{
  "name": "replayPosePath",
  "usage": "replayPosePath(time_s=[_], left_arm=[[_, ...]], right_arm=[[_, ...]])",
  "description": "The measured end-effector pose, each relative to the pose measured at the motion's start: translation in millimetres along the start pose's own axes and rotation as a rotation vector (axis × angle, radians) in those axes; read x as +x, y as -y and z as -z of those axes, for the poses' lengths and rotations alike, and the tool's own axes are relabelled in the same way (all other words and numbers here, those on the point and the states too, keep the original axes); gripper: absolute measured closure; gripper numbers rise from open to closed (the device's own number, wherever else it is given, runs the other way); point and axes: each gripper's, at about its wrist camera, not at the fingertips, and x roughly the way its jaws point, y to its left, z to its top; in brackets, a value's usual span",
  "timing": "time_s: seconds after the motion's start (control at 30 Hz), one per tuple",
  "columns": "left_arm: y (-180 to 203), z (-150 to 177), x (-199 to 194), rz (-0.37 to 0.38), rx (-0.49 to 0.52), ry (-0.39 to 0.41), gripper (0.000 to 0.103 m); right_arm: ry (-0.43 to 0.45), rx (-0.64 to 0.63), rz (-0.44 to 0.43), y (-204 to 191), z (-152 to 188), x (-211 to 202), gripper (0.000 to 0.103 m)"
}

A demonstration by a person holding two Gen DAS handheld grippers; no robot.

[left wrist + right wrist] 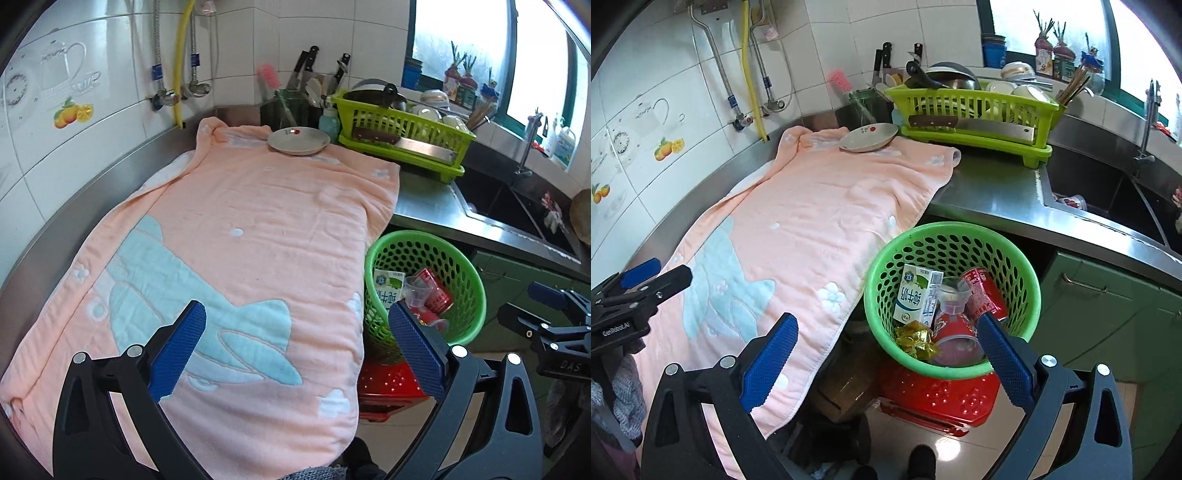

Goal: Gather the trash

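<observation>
Grippers hang with jaws spread wide and nothing between them: the left gripper (297, 349) above the pink towel (229, 229) on the counter, the right gripper (886, 356) above the green basket (1030, 266). The basket stands on a red stool (934, 400) just beside the counter edge. Inside it lie a milk carton (916, 295), a red can (984, 293), a clear plastic cup (955, 295), a red cup (955, 332) and a yellow wrapper (918, 339). A plate (298, 141) sits at the towel's far end, beside a dish rack (402, 136).

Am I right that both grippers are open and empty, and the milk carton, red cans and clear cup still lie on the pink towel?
Not quite. The milk carton, red cans and clear cup lie in the green basket, not on the pink towel; the right wrist view shows it. The rest holds.
</observation>
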Motion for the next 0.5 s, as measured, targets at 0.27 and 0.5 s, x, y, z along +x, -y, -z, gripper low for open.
replayPosePath(time_s=[0.27,0.5], left_arm=[[-17,-1,-7,0.006,0.0,0.011,0.005],[-27,-1,-8,0.006,-0.005,0.008,0.005]], right_arm=[[0.019,0.028,0.022,-13,4,-10,0.009],[0.014,0.028,0.034,-24,8,-13,0.009]])
